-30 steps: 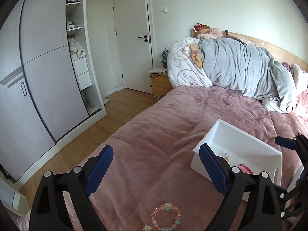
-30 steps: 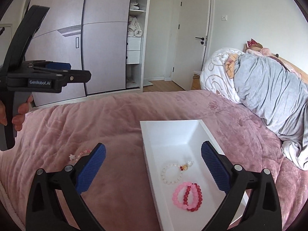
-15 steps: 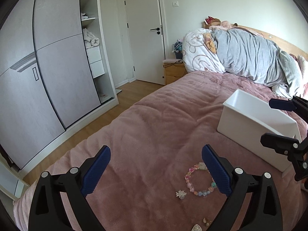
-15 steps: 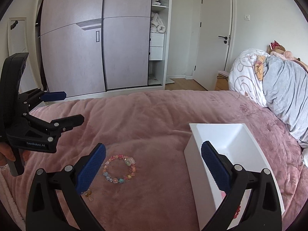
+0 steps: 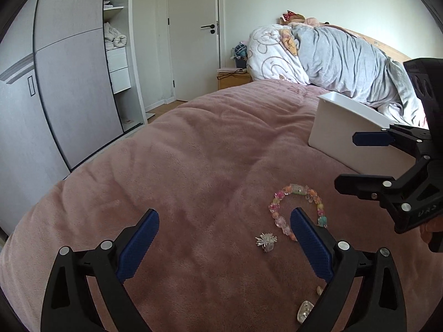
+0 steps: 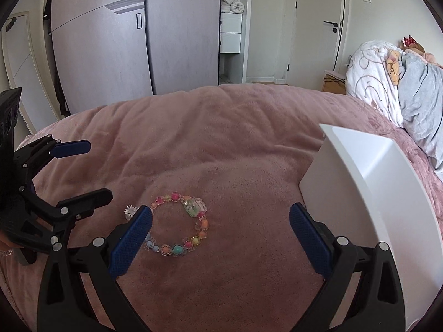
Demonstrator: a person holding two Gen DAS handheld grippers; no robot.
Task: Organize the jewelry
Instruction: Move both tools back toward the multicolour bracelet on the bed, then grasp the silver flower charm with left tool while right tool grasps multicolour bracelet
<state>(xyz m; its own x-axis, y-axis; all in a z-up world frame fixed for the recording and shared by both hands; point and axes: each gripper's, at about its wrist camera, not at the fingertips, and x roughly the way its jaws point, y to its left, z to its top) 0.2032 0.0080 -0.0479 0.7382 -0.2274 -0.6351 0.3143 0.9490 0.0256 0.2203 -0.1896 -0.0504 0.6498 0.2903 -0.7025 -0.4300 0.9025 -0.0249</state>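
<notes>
A pastel multicoloured bead bracelet (image 6: 181, 225) lies flat on the pink blanket; it also shows in the left wrist view (image 5: 297, 210). A small silver spiky charm (image 5: 266, 241) lies beside it, partly hidden in the right wrist view (image 6: 130, 210). A clear stone piece (image 5: 304, 310) lies near my left gripper's right finger. My right gripper (image 6: 220, 238) is open and empty, low over the bracelet, left finger overlapping its edge. My left gripper (image 5: 224, 244) is open and empty, just left of the bracelet. The white tray (image 6: 368, 193) stands to the right; its contents are hidden.
The pink blanket (image 5: 207, 152) covers the bed. A bundled grey and white duvet (image 5: 332, 58) lies at the head end behind the tray. A wardrobe (image 6: 133, 41) and a door (image 5: 193, 36) stand beyond the foot edge of the bed.
Both grippers have swung away from the tray toward the bracelet and dropped lower. The bracelet now lies between the right gripper's fingers. The tray has slid to the right edge of both views.
</notes>
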